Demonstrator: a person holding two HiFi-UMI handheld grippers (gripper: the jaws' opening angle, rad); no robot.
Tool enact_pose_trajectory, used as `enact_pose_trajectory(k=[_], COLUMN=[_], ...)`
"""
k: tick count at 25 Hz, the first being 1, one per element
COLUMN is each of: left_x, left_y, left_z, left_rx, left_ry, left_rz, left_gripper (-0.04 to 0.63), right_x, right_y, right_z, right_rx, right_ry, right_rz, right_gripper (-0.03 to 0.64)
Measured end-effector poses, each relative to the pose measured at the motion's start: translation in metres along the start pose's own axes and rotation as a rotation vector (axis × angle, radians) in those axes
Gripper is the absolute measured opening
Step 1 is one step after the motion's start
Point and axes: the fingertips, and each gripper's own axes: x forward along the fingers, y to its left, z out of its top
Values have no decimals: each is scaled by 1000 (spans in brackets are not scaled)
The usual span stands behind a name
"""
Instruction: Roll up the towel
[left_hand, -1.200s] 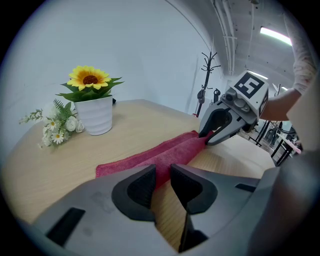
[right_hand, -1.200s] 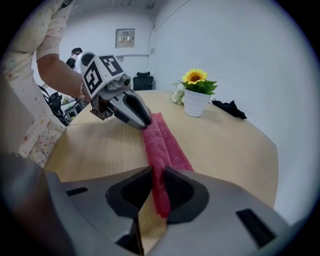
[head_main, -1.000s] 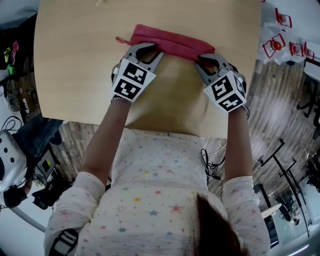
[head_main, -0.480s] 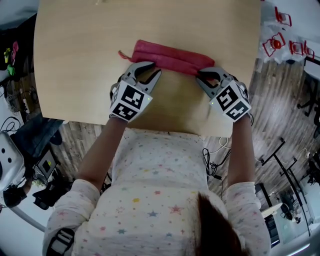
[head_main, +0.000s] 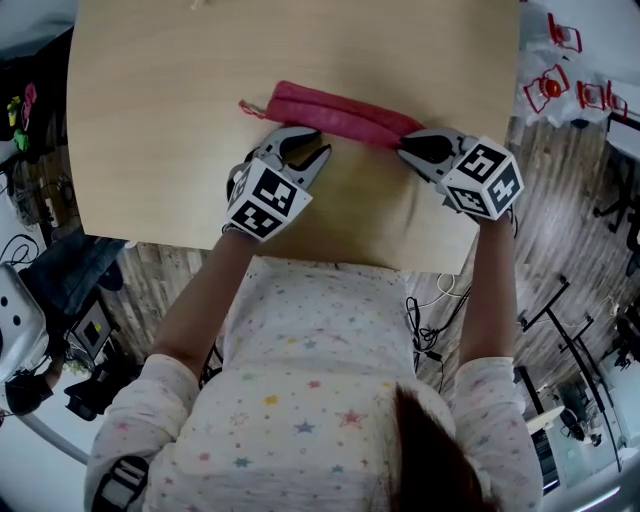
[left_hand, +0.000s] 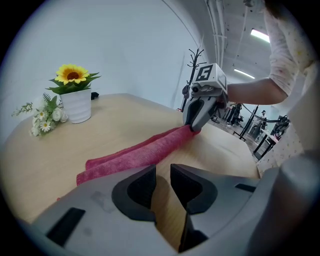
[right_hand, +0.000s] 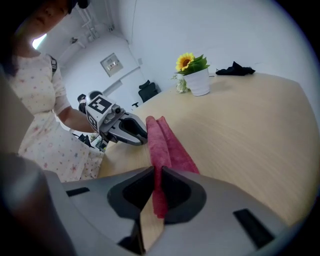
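Here the right gripper (right_hand: 156, 176) has its jaws squeezed shut on one end of the red towel (right_hand: 167, 140). That is the end on the person's right side. The cloth goes up between the two dark jaws and then runs away from them in a long, thin strip.

The left gripper (left_hand: 162, 174) has its jaws a little apart, and there is nothing between them. Only the bare wood of the table (left_hand: 115, 120) shows in the gap. The towel lies just in front of this gripper, on the far side from the person. It is just beside the jaws and does not seem to touch them.

The towel's long way runs from left to right across the table. So the right gripper is at its tip, and the left gripper faces its long side, nearer the left end.

I think the left gripper needs only a short push forward to reach the cloth. Far behind the towel stands a white flower pot (left_hand: 77, 105), well apart from it all.
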Motion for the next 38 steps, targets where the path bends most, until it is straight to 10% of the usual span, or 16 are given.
enact_pose_trajectory(k=[14,28,38], left_x=[6,24,25], left_y=[32,43,46], left_z=[44,48,52], left_rx=[30,-8,-5], left_ry=[-80,-67,-79], left_rz=[48,56,65], left_gripper=[94,94,94], right_x=[0,-31,3], right_y=[-25,-29,1], right_z=[11,34,17], right_rx=[306,62,-76], right_ry=[-126,-170,-14], right_rz=[69,-221,-254], right_gripper=[57,107,98])
